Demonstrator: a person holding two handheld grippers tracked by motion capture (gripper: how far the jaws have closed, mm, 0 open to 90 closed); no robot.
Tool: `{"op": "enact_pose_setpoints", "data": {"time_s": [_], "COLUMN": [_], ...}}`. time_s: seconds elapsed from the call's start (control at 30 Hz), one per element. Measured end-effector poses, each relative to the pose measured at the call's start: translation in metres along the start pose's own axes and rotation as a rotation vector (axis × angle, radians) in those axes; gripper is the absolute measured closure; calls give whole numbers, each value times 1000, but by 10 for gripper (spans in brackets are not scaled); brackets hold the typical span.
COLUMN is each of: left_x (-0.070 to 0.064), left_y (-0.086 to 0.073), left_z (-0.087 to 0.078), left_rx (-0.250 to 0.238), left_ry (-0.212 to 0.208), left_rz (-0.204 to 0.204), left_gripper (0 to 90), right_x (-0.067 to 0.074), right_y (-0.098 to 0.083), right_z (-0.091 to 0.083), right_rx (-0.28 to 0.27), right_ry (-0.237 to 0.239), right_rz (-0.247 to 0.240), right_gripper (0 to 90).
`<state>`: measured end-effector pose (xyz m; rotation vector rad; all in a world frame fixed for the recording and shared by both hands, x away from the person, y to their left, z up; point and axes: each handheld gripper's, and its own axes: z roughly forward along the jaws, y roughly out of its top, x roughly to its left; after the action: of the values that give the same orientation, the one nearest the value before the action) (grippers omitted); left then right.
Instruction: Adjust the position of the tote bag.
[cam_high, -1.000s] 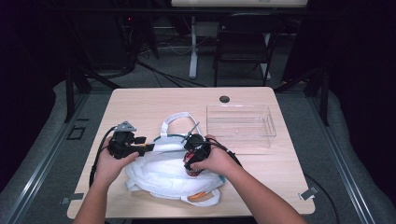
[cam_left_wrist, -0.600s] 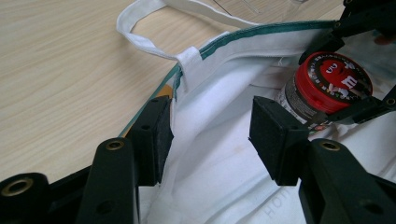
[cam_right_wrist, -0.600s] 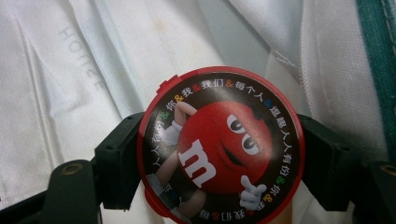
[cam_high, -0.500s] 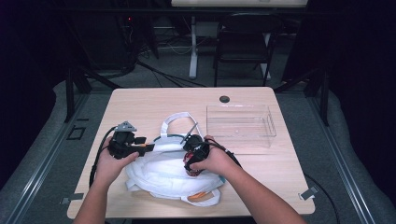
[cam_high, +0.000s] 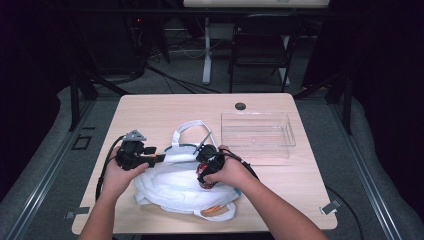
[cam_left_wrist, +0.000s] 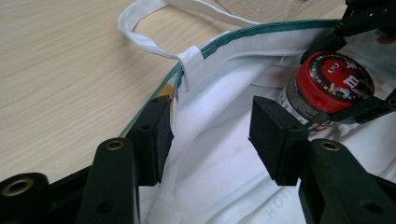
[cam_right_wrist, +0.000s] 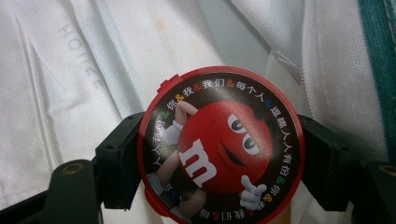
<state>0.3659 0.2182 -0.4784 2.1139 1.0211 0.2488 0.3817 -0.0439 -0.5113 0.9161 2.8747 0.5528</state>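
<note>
A white cloth tote bag (cam_high: 170, 185) with a green-trimmed rim lies at the front middle of the table. My left gripper (cam_high: 159, 158) is open at the bag's mouth, and the rim with its handle seam (cam_left_wrist: 189, 60) runs up between the jaws in the left gripper view (cam_left_wrist: 210, 126). My right gripper (cam_high: 204, 175) is shut on a round candy can (cam_right_wrist: 219, 149) with a red cartoon lid, held just inside the bag opening. That can (cam_left_wrist: 334, 81) also stands to the right in the left gripper view, clamped from both sides by black jaws. White fabric (cam_right_wrist: 70, 70) lies behind it.
A clear plastic bin (cam_high: 257, 132) stands at the table's right rear, just beyond the right hand. A small black round thing (cam_high: 240, 106) sits near the far edge. Something orange (cam_high: 212, 209) peeks from under the bag's front. A chair (cam_high: 260, 45) stands behind the table.
</note>
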Motion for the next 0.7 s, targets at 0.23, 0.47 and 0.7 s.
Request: {"op": "enact_pose_setpoints", "data": {"time_s": [0.23, 0.47, 0.7], "left_x": [0, 0, 0], "left_y": [0, 0, 0], "left_z": [0, 0, 0], "left_rx": [2, 1, -1], "left_ry": [0, 2, 5], "left_rz": [-1, -3, -7], "left_gripper": [484, 485, 484], "right_x": [1, 1, 1], "right_y": [0, 0, -1], "right_z": [0, 0, -1], "right_rx": [0, 0, -7], "right_ry": [-3, -6, -11], "right_rz": [2, 10, 20], "right_gripper": [249, 249, 250]}}
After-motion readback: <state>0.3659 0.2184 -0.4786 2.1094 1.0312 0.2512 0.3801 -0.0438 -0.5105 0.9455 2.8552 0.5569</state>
